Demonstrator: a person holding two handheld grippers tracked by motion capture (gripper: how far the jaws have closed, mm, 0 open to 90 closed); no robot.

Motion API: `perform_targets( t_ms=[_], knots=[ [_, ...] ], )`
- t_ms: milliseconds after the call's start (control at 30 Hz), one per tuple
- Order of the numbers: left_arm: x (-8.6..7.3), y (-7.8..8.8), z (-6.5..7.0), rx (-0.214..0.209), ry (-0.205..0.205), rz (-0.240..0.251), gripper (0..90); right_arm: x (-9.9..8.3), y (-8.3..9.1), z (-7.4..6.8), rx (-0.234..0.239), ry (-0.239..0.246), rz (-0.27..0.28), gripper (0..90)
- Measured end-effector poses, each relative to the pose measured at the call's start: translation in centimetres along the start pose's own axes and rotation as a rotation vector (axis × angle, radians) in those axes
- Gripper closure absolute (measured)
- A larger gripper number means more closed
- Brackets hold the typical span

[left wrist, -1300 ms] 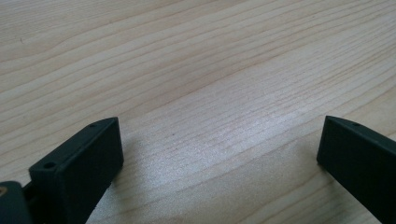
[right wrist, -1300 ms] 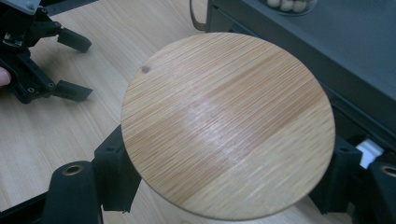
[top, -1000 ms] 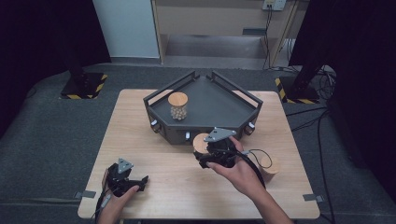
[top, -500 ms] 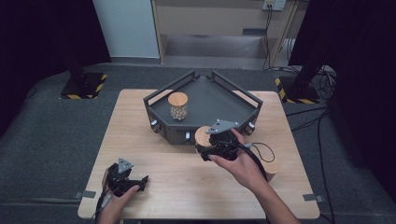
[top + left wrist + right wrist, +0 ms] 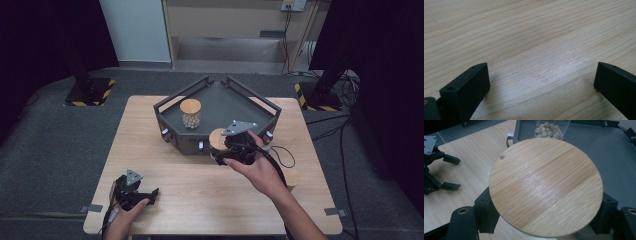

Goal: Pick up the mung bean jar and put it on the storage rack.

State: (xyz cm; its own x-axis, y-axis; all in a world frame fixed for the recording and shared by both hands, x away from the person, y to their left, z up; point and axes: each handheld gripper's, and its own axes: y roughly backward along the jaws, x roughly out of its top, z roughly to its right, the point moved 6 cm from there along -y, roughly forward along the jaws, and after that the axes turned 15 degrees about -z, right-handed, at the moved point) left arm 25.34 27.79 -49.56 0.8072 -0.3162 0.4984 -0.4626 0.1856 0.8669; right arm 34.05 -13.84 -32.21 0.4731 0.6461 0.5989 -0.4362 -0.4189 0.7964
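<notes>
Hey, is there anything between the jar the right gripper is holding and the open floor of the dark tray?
Only the tray's front wall. The right gripper holds the jar at that wall, lid about level with its rim. Past it the floor is bare; the other jar stands off toward the far left.

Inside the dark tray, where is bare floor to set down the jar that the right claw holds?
The dark grey angular tray has bare floor right of the wooden-lidded glass jar of beads. The held wooden-lidded jar in the right claw crowds the front wall.
</notes>
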Motion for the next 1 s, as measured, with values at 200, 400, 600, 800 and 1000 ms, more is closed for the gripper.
perform_targets(
  t_ms=[200, 400, 600, 800, 1000],
  knots=[
    [0.0, 0.0, 0.0, 0.000, 0.000, 0.000, 0.0, 0.9, 0.3, 0.3, -0.012, 0.005, -0.004, 25.6],
    [0.0, 0.0, 0.0, 0.000, 0.000, 0.000, 0.0, 1.6, 0.6, 0.7, -0.016, 0.005, 0.007, 25.6],
    [0.0, 0.0, 0.0, 0.000, 0.000, 0.000, 0.0, 2.1, 0.6, 1.1, -0.023, -0.014, 0.011, 25.6],
    [0.0, 0.0, 0.0, 0.000, 0.000, 0.000, 0.0, 2.5, 0.5, 1.3, -0.028, -0.022, 0.012, 25.6],
    [0.0, 0.0, 0.0, 0.000, 0.000, 0.000, 0.0, 3.2, 0.4, 1.7, -0.037, -0.024, 0.014, 25.6]
  ],
)
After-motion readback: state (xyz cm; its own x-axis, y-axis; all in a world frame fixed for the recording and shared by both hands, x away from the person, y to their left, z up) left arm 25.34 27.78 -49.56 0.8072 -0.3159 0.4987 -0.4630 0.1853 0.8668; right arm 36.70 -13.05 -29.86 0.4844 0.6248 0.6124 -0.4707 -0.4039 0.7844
